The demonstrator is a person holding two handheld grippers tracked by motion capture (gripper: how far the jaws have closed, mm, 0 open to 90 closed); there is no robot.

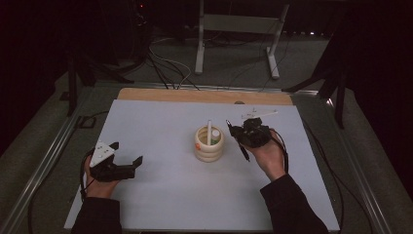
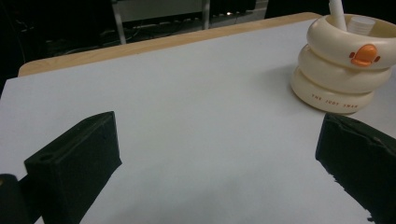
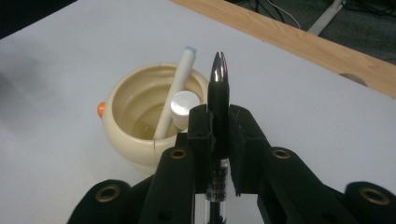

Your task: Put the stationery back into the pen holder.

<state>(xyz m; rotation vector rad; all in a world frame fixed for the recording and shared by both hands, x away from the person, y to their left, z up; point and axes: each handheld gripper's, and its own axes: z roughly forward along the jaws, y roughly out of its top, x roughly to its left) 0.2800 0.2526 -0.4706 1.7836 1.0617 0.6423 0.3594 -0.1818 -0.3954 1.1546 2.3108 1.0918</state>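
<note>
A cream ringed pen holder (image 1: 209,144) with an orange duck beak stands mid-table; it holds a white pen (image 1: 209,130) and a white-capped tube. In the right gripper view the holder (image 3: 135,126) sits just beyond the jaws, with the white pen (image 3: 175,95) leaning inside. My right gripper (image 1: 239,130) (image 3: 218,122) is shut on a black pen (image 3: 218,100), its silver tip pointing past the holder's rim; in the high view that black pen (image 1: 242,150) slants beside the holder's right. My left gripper (image 1: 127,155) (image 2: 219,149) rests open on the table at the left, and its view has the holder (image 2: 343,60) at upper right.
A white mat (image 1: 160,131) covers the table, with a wooden strip (image 1: 204,96) along the far edge. A small white object (image 1: 260,114) lies on the mat behind my right gripper. Cables and a metal stand (image 1: 238,34) are on the floor beyond.
</note>
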